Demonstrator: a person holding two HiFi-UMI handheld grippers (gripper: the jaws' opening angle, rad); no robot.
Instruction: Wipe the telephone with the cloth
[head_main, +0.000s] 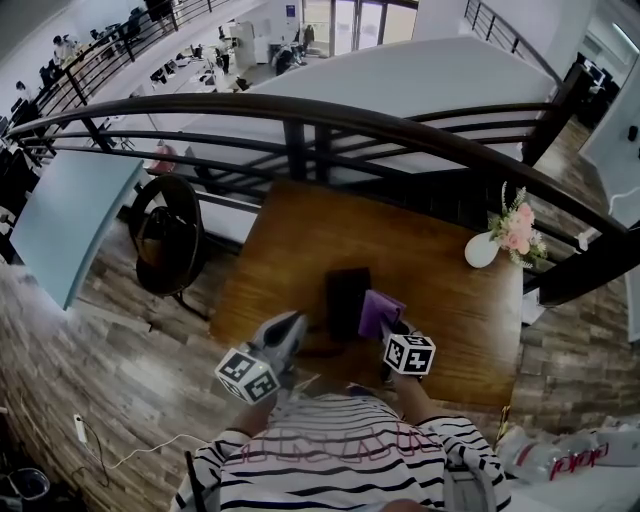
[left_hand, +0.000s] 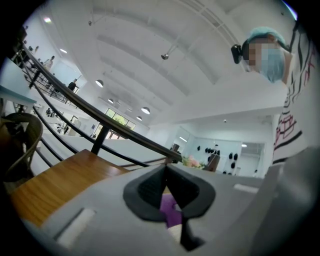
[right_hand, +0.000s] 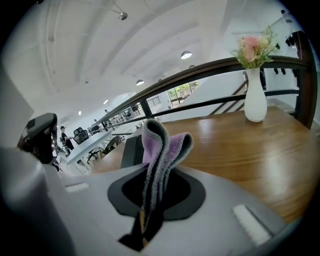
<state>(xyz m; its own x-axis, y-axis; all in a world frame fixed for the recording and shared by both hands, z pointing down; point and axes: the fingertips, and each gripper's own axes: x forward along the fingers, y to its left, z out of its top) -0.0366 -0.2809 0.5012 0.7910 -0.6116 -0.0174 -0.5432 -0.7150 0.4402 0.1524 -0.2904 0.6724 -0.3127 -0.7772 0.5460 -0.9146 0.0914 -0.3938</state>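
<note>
Pinches the cloth (right_hand: 162, 147) in the right gripper (head_main: 392, 330) at the 3 o'clock edge of the telephone (head_main: 346, 300) on the table (head_main: 450, 290); holds the left gripper (head_main: 290, 328) closed and empty at its 8 o'clock. Seems to be starting the wipe; next calls for sweeping toward 9 o'clock, pressing lightly.

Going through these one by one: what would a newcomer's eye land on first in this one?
A purple cloth sticks up, pinched between the fingers of the right gripper, right beside the dark telephone at the middle of the wooden table. At the table's far right corner stands a white vase of pink flowers, backed by a curved dark railing.
</note>
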